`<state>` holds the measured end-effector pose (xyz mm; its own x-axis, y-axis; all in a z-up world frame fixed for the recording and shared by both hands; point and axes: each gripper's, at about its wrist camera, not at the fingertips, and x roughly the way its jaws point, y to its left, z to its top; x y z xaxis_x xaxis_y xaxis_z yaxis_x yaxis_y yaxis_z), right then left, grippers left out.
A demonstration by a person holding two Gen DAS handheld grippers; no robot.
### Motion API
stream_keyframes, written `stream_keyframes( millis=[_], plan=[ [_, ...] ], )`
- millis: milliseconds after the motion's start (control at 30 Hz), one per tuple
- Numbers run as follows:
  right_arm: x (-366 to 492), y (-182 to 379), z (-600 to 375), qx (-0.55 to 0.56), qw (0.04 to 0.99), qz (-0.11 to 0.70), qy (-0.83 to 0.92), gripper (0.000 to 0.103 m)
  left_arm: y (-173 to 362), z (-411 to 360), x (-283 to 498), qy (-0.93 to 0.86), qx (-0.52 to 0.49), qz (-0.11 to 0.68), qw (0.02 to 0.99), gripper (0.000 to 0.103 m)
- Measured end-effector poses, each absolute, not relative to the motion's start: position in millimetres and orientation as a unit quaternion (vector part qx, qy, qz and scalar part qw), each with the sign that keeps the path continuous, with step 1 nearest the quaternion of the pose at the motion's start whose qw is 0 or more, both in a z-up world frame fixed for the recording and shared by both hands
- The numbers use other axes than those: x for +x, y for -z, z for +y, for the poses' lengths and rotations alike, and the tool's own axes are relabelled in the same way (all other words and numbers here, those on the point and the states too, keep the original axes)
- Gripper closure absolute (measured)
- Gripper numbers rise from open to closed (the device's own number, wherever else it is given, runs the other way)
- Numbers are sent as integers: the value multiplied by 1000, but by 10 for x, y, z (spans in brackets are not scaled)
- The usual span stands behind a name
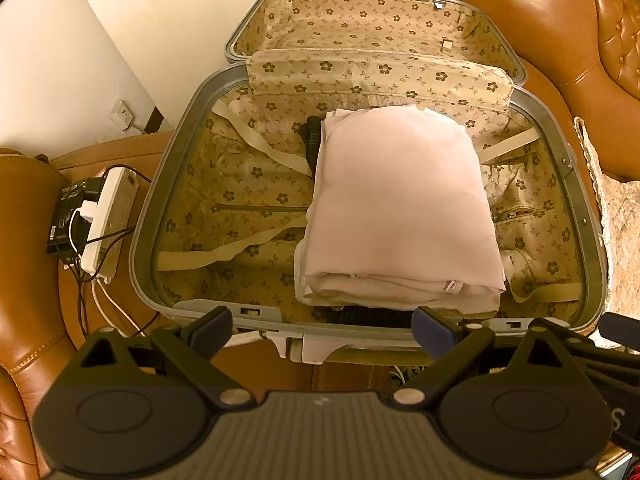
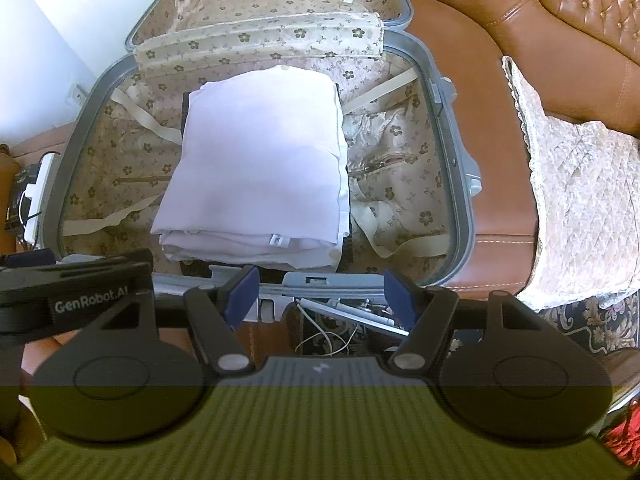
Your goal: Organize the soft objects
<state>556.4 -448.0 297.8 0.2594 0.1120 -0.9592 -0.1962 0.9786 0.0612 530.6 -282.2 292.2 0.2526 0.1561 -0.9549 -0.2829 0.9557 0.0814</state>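
An open grey suitcase point(image 1: 176, 128) point(image 2: 460, 184) with flower-print lining lies on a brown leather sofa. A folded pale pink cloth point(image 1: 400, 208) point(image 2: 260, 168) rests inside it, right of centre, on top of something dark that shows only at its edges. My left gripper point(image 1: 322, 330) hovers open at the suitcase's near rim with nothing between its fingers. My right gripper point(image 2: 320, 296) is open too, over the same near rim, holding nothing. In the right wrist view the left gripper's black body point(image 2: 76, 288) shows at the left edge.
A white power strip point(image 1: 106, 220) with plugs and cables lies on the sofa left of the suitcase. A lace cushion cover point(image 2: 580, 204) lies on the seat to the right. The sofa back point(image 1: 540, 20) rises behind the lid. Loose cables point(image 2: 332, 340) lie below the near rim.
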Motion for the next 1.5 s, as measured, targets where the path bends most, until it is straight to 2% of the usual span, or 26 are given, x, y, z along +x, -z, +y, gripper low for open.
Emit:
stream_keyframes(
  millis=[1500],
  plan=[
    [5205, -2890, -4444, -39, 824, 557, -97, 26, -2729, -2843, 5030, -140, -46, 570, 808, 4]
  ],
)
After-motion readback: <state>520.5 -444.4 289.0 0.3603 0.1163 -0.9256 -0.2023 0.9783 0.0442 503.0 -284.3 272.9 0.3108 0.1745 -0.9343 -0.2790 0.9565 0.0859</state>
